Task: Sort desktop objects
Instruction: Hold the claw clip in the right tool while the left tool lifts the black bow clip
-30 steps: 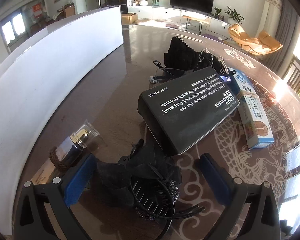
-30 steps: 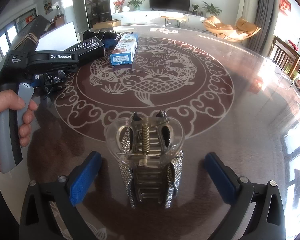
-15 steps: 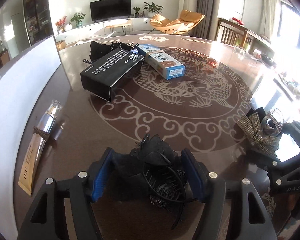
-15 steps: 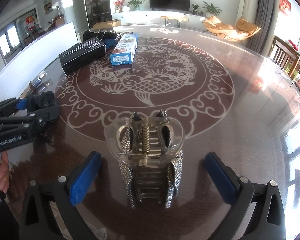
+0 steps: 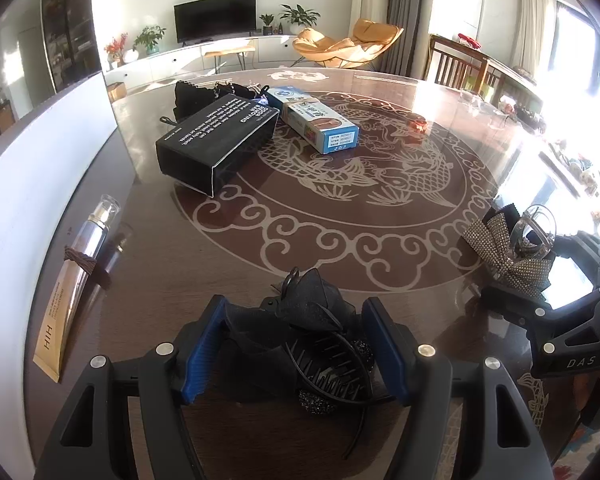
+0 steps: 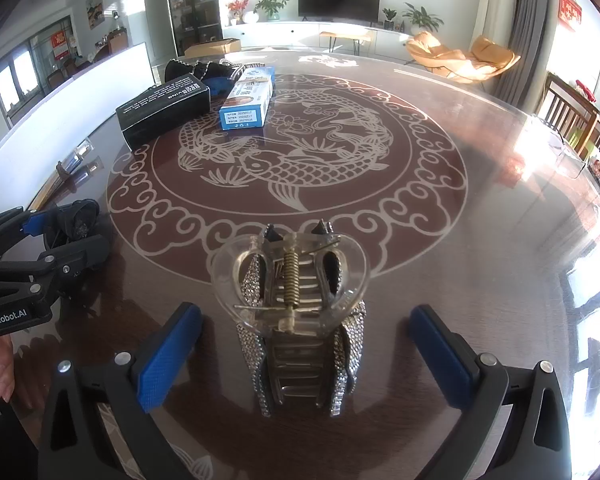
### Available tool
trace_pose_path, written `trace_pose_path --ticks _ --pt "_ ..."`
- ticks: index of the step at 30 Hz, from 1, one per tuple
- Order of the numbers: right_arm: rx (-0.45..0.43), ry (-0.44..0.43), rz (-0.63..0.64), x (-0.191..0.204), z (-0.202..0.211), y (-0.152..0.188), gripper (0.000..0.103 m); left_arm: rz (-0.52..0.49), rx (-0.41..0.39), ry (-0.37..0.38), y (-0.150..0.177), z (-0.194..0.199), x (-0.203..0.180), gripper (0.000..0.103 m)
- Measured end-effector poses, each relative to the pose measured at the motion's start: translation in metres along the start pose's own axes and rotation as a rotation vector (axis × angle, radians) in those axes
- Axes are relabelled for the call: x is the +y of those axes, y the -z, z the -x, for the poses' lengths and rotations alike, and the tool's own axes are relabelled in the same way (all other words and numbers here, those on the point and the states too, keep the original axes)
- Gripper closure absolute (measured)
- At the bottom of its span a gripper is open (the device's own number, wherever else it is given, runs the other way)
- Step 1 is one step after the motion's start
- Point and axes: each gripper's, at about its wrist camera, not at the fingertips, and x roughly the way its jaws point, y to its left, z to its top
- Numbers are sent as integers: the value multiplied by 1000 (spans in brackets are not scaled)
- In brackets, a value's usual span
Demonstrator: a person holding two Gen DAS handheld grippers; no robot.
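Observation:
A black bow hair claw (image 5: 312, 320) sits between the blue pads of my left gripper (image 5: 296, 332), which is shut on it just above the dark patterned table (image 5: 380, 216). In the right wrist view the same gripper (image 6: 60, 236) shows at the left edge with the black claw (image 6: 80, 216) in it. A clear hair claw with a rhinestone bow (image 6: 292, 280) lies on the table between the fingers of my right gripper (image 6: 304, 320). That gripper is open and its pads stand well apart from the claw. The rhinestone claw (image 5: 512, 248) also appears at the right of the left wrist view.
A black box (image 5: 216, 140) and a blue-and-white box (image 5: 316, 120) lie at the far left of the table, with dark items (image 5: 196, 92) behind them. A gold and silver tube (image 5: 76, 272) lies beside a white board (image 5: 40, 152) along the left edge.
My left gripper has closed on the black hair claw and swung right with it, away from the black box and toward the right gripper. The right gripper and rhinestone claw have not moved.

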Motion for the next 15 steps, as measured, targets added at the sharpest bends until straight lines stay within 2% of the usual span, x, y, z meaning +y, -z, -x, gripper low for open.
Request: trace_pose_path --ticks 15 --pt "0 0 0 0 0 0 0 -14 4 -18 -1 -3 -5 35"
